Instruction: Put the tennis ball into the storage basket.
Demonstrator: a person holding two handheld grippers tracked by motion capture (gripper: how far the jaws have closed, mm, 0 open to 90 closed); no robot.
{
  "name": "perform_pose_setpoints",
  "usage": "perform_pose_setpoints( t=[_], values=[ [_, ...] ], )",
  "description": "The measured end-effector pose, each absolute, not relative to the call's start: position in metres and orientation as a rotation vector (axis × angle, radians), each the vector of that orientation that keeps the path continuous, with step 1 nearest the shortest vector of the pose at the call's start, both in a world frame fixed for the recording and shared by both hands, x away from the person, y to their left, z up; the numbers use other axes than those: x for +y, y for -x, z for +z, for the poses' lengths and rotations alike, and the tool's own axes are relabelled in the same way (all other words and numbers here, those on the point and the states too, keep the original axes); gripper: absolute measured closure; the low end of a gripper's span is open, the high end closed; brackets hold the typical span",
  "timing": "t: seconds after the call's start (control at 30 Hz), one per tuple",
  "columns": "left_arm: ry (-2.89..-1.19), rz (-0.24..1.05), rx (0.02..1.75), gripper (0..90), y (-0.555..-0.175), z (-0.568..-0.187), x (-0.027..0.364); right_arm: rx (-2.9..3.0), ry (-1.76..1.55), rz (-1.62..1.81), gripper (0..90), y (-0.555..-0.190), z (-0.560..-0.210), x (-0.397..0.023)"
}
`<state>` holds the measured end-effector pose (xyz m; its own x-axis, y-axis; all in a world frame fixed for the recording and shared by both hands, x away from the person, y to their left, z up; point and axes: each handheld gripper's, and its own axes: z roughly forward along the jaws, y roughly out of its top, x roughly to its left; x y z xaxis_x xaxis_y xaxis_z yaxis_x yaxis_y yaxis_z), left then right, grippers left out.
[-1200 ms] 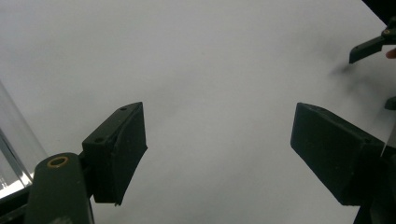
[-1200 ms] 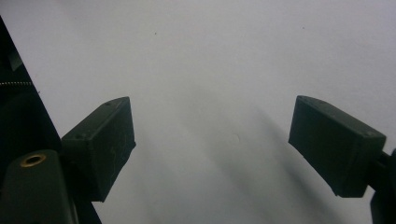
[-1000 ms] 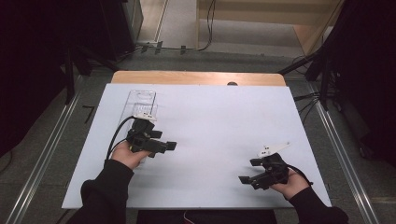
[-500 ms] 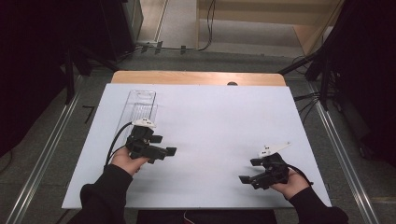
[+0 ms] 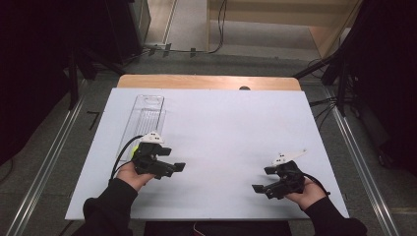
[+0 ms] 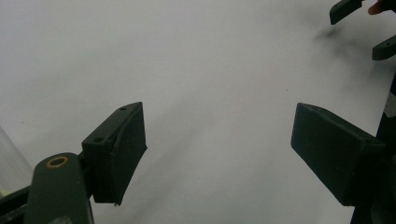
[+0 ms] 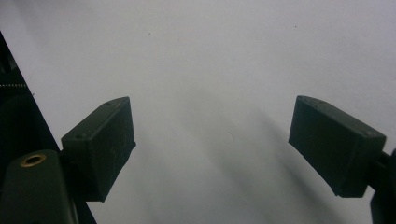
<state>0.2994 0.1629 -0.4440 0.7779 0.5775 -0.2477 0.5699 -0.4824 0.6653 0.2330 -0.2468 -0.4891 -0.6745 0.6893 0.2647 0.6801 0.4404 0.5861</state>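
The person's left forearm, in a black sleeve, comes in from the lower left, its hand wrapped around the black two-jaw left gripper, whose jaws point toward the right and stand apart with nothing between them. The right forearm, also in a black sleeve, enters from the lower right; its hand holds the black two-jaw right gripper, jaws pointing left and standing apart, nothing between them. The two grippers are well apart, facing each other.
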Motion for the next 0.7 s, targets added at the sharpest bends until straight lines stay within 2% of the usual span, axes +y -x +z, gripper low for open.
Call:
perform_pose_setpoints(
  t=[0.7],
  values=[
    [-2.225,-0.007,0.804,18.7,-0.284,-0.455,0.171,2.646,-1.267,1.068,12.5,-0.233,-0.489,-0.248]
  ],
)
